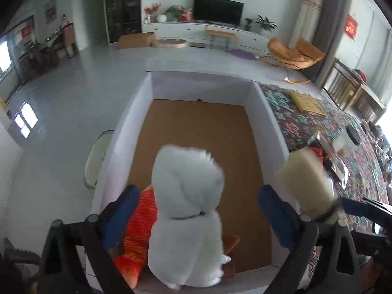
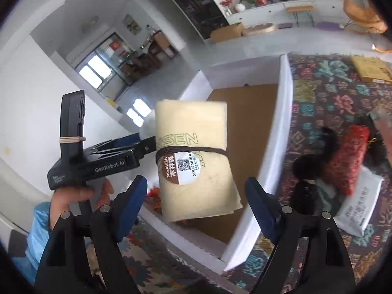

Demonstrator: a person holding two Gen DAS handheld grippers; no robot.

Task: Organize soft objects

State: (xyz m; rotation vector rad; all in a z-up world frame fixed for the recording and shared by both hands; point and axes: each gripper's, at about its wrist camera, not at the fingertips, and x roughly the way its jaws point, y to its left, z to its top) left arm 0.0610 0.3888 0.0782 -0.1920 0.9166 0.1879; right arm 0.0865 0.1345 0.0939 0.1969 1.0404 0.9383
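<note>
Roughly mid-task, judging by the layout. Left tool (image 1: pixel 196 210) hangs over the near end of the white-walled box (image 1: pixel 257 103), jaws spread wide, nothing pinched. White plush toy (image 1: pixel 188 210) sits between its fingers but neither pad touches it; it looks to be lying in the box on top of the orange plush (image 1: pixel 139 230). So two soft items are in, most of the brown box floor ahead of that tool is bare.

Right tool (image 2: pixel 196 201) is also open, pads clear of the cream cloth bundle (image 2: pixel 196 156) directly ahead of it. Bundle is tied with a dark cord and carries a round label. It appears to float over the box's near wall with no visible support, so I read it as just let go and dropping in, but can't confirm from this.

Left to do, as far as I can see: on the patterned desk (image 2: pixel 330 93) to the right of the right tool, a black fuzzy item (image 2: pixel 308 161), a red knit piece (image 2: pixel 348 156) and a white packet (image 2: pixel 360 205).

Unclear:
- brown object beside the white plush, mostly hidden
- the plush's lower part is cut off at the frame edge
- black item is blurred, shape unreadable
- whether the flat yellow packet (image 1: pixel 308 103) farther ahead on the desk counts as soft
</note>
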